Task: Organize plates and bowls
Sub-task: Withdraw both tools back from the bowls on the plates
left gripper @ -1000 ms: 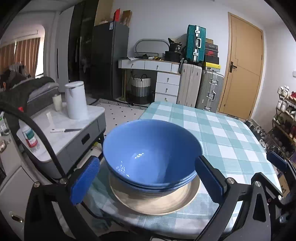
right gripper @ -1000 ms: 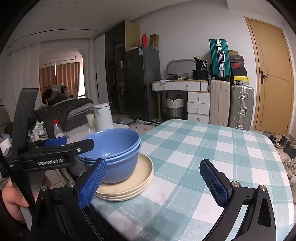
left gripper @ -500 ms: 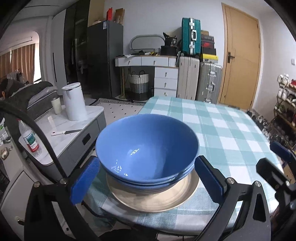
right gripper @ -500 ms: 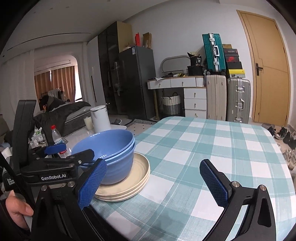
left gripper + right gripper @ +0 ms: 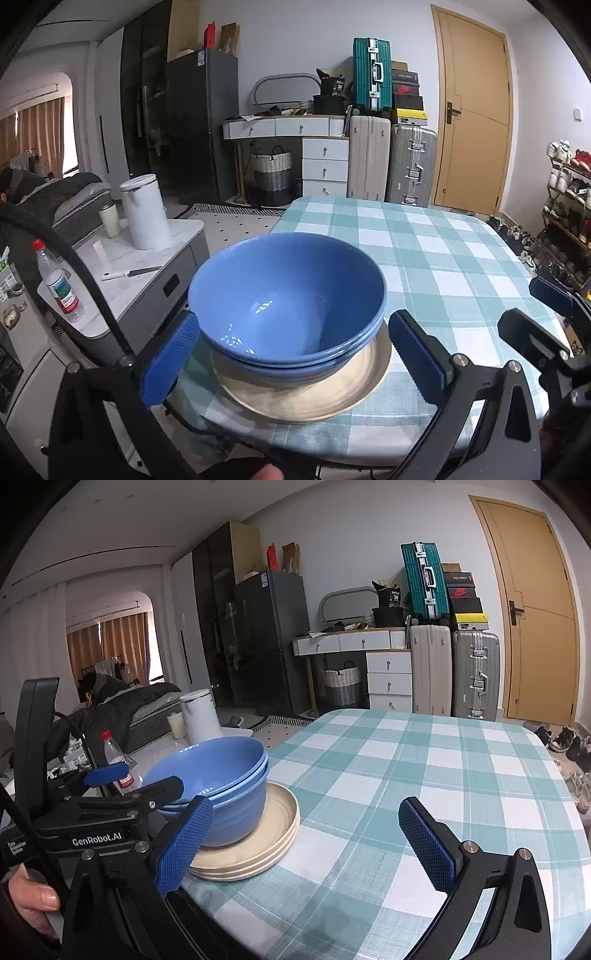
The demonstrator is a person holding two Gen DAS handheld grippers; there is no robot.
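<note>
Nested blue bowls (image 5: pixel 288 299) (image 5: pixel 221 775) sit on a stack of beige plates (image 5: pixel 306 391) (image 5: pixel 266 842) at the near left corner of a table with a teal checked cloth (image 5: pixel 424 258) (image 5: pixel 406 775). My left gripper (image 5: pixel 293 360) is open, with its blue pads (image 5: pixel 170 362) on either side of the bowls' near side and nothing gripped. From the right wrist it shows as a black frame (image 5: pixel 110 805) beside the bowls. My right gripper (image 5: pixel 306 847) stands open over bare cloth to the right of the stack, and its tip (image 5: pixel 535 332) shows at the left view's right edge.
Left of the table stands a low grey cabinet (image 5: pixel 147 280) with a white kettle (image 5: pixel 144 210), a cup, a knife and a red-capped bottle (image 5: pixel 55 284). A shoe rack (image 5: pixel 569 206) lines the right wall. Suitcases (image 5: pixel 454 672) and a door stand behind. A hand (image 5: pixel 33 897) holds the left gripper.
Both views have tilted up and shifted slightly. The right gripper shows further into the left wrist view. The bowls and plates have not moved, and both grippers stay open.
</note>
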